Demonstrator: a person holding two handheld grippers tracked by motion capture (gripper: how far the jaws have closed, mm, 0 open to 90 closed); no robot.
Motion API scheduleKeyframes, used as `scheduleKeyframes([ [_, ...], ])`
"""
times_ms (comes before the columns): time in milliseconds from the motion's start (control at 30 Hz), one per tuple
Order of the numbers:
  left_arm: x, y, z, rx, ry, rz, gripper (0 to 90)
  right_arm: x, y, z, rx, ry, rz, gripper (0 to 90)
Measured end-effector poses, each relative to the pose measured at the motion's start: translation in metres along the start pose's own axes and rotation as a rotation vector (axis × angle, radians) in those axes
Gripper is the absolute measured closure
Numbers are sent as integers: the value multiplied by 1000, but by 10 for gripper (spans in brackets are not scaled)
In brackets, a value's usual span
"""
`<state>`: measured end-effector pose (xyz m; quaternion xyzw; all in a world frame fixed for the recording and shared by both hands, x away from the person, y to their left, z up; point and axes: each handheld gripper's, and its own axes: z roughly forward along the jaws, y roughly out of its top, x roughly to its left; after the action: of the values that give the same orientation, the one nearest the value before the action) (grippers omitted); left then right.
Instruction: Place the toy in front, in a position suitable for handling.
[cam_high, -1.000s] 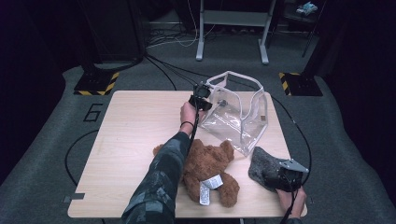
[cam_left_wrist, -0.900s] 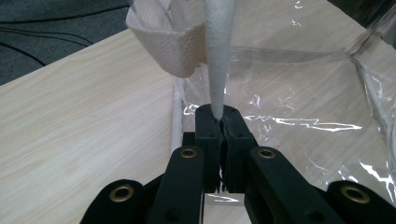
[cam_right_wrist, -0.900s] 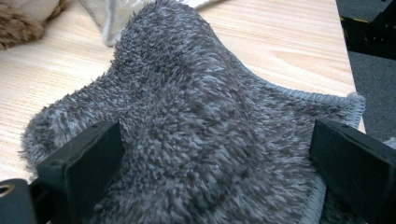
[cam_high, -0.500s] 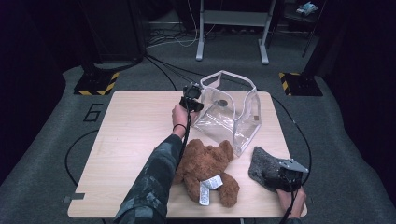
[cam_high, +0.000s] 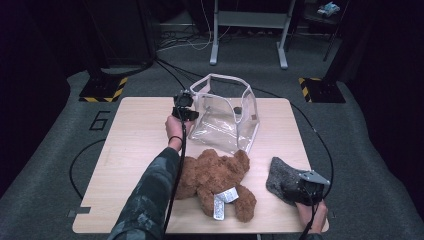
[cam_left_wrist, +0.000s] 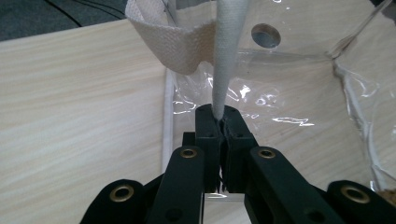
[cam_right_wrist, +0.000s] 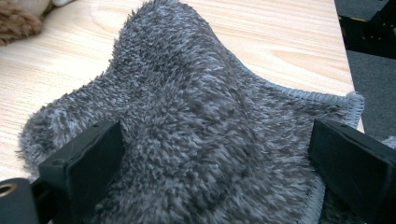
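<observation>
High view: left gripper (cam_high: 184, 106) holds the white-trimmed clear plastic bag (cam_high: 225, 117) at the far middle of the pale wooden table (cam_high: 135, 150); brown plush teddy bear (cam_high: 215, 177) lies near.

Left gripper view: jaws pinched tight on the white fabric rim (cam_left_wrist: 224, 56); a hard tug could slip it.

Right gripper view: right gripper (cam_right_wrist: 210, 172) jaws wide, straddling the grey fuzzy cloth (cam_right_wrist: 196, 116), unpinched; a lift risks leaving it behind.

A light wooden table (cam_high: 135, 150) (pale grain) carries a clear bag (cam_high: 225, 120), brown teddy bear (cam_high: 215, 175) and grey cloth (cam_high: 282, 177).
</observation>
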<state>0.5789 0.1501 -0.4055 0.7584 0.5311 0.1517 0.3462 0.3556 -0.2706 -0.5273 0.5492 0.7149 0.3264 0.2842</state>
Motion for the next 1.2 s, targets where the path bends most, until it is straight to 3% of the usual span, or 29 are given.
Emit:
scheduleKeyframes([
  [133,9,-7,-7,-11,-8,-28,872,-1,0,0,3,7,-3,31],
  [333,18,-14,-14,-23,6,0,870,-2,0,1,1,7,4,32],
  [400,22,-16,-16,-24,9,-8,870,-2,0,1,0,6,4,32],
  [867,60,-32,-36,-46,76,-73,869,-2,0,0,5,9,0,32],
  [1000,72,-35,-44,-36,111,-65,868,-2,0,0,6,13,0,33],
  [1200,83,-43,-50,-57,117,-91,868,-2,0,0,6,13,2,32],
])
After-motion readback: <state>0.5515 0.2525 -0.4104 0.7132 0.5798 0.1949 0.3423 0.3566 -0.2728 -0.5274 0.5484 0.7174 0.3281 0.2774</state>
